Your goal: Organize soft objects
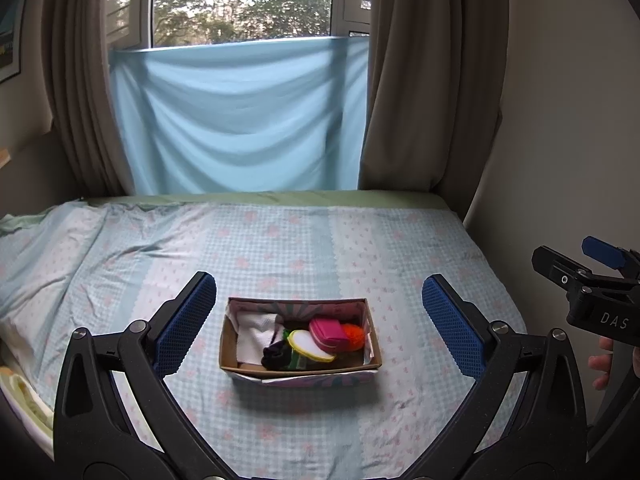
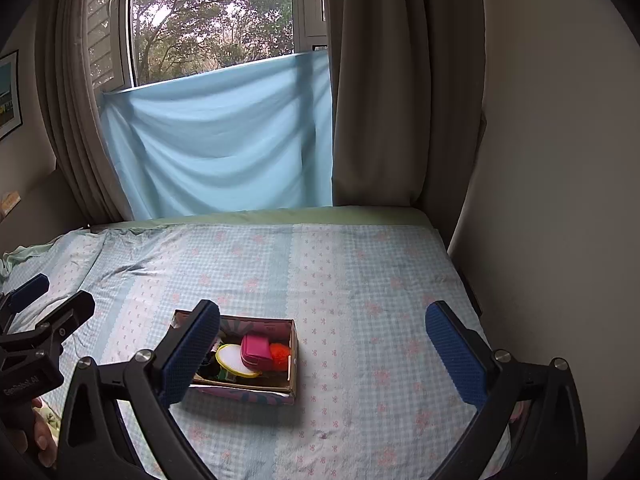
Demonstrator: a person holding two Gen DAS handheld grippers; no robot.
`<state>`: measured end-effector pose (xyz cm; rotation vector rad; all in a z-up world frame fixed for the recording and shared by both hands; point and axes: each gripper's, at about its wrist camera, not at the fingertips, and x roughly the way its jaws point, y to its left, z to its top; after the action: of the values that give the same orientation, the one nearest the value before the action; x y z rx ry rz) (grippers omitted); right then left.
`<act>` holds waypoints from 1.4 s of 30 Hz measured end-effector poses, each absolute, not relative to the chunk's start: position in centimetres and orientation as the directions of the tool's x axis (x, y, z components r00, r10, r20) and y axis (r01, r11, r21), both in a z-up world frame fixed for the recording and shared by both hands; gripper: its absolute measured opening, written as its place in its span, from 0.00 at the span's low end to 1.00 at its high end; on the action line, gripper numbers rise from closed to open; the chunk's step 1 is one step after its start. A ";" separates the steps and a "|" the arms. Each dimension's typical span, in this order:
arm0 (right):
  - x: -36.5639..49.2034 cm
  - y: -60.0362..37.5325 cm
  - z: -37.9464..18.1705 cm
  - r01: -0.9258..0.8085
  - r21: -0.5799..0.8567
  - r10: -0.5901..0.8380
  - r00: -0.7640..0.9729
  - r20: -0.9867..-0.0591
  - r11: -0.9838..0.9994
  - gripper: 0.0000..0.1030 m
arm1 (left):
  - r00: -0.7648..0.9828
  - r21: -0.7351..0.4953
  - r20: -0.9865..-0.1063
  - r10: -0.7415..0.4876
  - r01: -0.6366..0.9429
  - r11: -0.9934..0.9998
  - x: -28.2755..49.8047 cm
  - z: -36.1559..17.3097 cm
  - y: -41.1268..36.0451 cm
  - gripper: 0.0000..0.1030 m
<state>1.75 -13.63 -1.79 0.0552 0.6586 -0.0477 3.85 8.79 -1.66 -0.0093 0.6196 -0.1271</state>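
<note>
The box (image 1: 300,340) sits on the bed (image 1: 360,248), and the soft things are all inside it. I can see a white cloth (image 1: 256,330) at the left end, a pink pouch (image 1: 330,334), an orange fluffy ball (image 1: 356,336), a round pad with a yellow rim (image 1: 310,345) and something black (image 1: 276,356).

The left tongs (image 1: 318,328) are wide open and hold nothing. The box lies straight ahead of them, right between the two blue pads. Its long side runs left to right.

The right tongs (image 2: 322,354) are wide open too, and empty. From them the box (image 2: 294,356) lies off to the left, partly behind the left pad.

So I think the left tongs are lined up better to reach in. The pink pouch on top looks easiest to grab.
</note>
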 end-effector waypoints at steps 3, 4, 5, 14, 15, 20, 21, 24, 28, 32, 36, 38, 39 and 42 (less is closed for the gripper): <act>1.8 -13.6 -1.8 0.062 0.037 -0.026 0.790 -0.613 0.997 0.99 | 0.807 -0.046 -0.579 -0.121 0.116 0.992 3.9 -1.7 8.8 1.00; 1.9 -13.6 -1.8 0.062 0.037 -0.026 0.790 -0.613 0.997 0.99 | 0.807 -0.045 -0.579 -0.120 0.116 0.992 3.9 -1.7 8.8 1.00; 1.9 -13.7 -1.8 0.062 0.035 -0.027 0.790 -0.613 0.997 0.99 | 0.807 -0.044 -0.579 -0.120 0.116 0.992 3.9 -1.7 8.8 1.00; 2.2 -13.6 -1.8 0.069 0.036 -0.032 0.790 -0.613 0.997 0.99 | 0.812 -0.035 -0.572 -0.113 0.113 0.993 4.2 -1.5 8.7 1.00; 2.2 -13.6 -1.8 0.070 0.035 -0.034 0.790 -0.612 0.997 0.99 | 0.813 -0.035 -0.572 -0.113 0.114 0.993 4.2 -1.5 8.7 1.00; 2.4 -13.6 -1.8 0.075 0.033 -0.040 0.790 -0.611 0.997 0.99 | 0.813 -0.033 -0.571 -0.117 0.119 0.992 4.3 -1.6 8.4 1.00; 2.4 -13.6 -1.8 0.077 0.033 -0.041 0.790 -0.612 0.996 0.99 | 0.813 -0.032 -0.570 -0.117 0.121 0.992 4.3 -1.5 8.4 1.00; 2.4 -13.6 -1.7 0.082 0.031 -0.046 0.790 -0.612 0.996 0.99 | 0.813 -0.031 -0.570 -0.120 0.124 0.992 4.3 -1.5 8.3 1.00; 2.4 -13.6 -1.6 0.087 0.029 -0.051 0.791 -0.610 0.996 0.99 | 0.810 -0.035 -0.573 -0.125 0.128 0.991 4.5 -1.5 8.3 1.00; 2.5 -13.6 -1.6 0.088 0.027 -0.053 0.789 -0.612 0.996 0.99 | 0.808 -0.040 -0.575 -0.130 0.131 0.991 4.6 -1.5 8.2 1.00; 2.5 -13.5 -1.6 0.090 0.023 -0.057 0.788 -0.612 0.996 0.99 | 0.809 -0.038 -0.574 -0.128 0.131 0.991 4.6 -1.5 8.1 1.00; 2.5 -13.5 -1.6 0.091 0.022 -0.058 0.788 -0.612 0.996 0.99 | 0.809 -0.037 -0.574 -0.128 0.130 0.991 4.6 -1.5 8.1 1.00; 2.5 -13.5 -1.5 0.091 0.022 -0.058 0.788 -0.612 0.996 0.99 | 0.809 -0.038 -0.574 -0.129 0.131 0.991 4.6 -1.5 8.1 1.00; 2.5 -13.5 -1.5 0.090 0.021 -0.058 0.788 -0.613 0.996 0.99 | 0.810 -0.037 -0.573 -0.126 0.129 0.991 4.6 -1.5 8.1 1.00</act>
<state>2.50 -13.53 -1.54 0.0503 0.6582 -0.0802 4.60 8.10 -1.51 0.0040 0.6122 -0.1362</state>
